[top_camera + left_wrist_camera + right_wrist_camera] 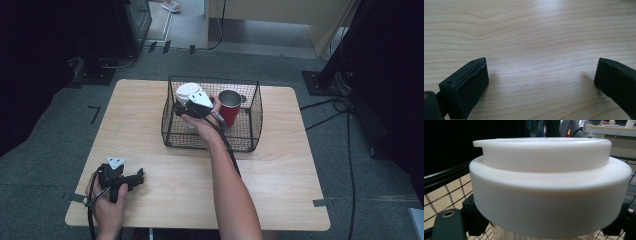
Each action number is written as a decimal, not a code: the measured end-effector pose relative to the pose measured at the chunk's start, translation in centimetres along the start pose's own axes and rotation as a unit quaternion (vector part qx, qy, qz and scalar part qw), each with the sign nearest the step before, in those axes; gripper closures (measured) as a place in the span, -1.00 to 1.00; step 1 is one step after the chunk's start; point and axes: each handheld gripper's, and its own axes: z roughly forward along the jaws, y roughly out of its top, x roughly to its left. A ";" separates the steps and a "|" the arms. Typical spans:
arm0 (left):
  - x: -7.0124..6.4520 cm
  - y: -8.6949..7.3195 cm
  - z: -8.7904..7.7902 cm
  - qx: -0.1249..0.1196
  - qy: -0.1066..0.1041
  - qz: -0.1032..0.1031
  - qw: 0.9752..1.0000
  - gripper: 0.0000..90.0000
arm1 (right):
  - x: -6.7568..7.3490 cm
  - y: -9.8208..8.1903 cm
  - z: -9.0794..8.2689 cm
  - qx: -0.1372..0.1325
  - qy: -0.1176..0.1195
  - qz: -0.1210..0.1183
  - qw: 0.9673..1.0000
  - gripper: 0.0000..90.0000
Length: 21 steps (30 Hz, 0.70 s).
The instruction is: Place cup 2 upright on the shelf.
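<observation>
gripping the white-lidded cup [188, 95] inside the wire basket [250, 135], the right gripper [184, 107] is clamped; the left gripper [137, 177], at seven o'clock, gapes.

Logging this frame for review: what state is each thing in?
White-lidded cup: upright in the basket, lid on, gripped.
Red mug: upright in the basket, free.
Wire basket: upright on the table.
Right gripper: shut on the cup.
Left gripper: open, over the table.

High view overlooks the table [150, 150] from above; gripper views sit close, sharing its wood.
</observation>
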 end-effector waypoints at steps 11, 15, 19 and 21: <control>0.0 0.0 0.0 0.000 0.000 0.000 1.000 -1.00 | -0.5 0.2 -0.8 0.010 0.023 0.000 1.000 -0.93; 0.0 0.0 0.0 0.000 0.000 0.000 1.000 -1.00 | -0.6 0.3 -0.9 0.008 0.018 0.001 1.000 -0.95; 0.0 0.0 0.0 0.000 0.000 0.000 1.000 -1.00 | -0.7 0.3 -0.9 0.006 0.017 0.000 1.000 -0.96; 0.0 0.0 0.0 0.000 0.000 0.000 1.000 -1.00 | -0.7 0.3 -1.0 0.007 0.016 -0.001 1.000 -0.96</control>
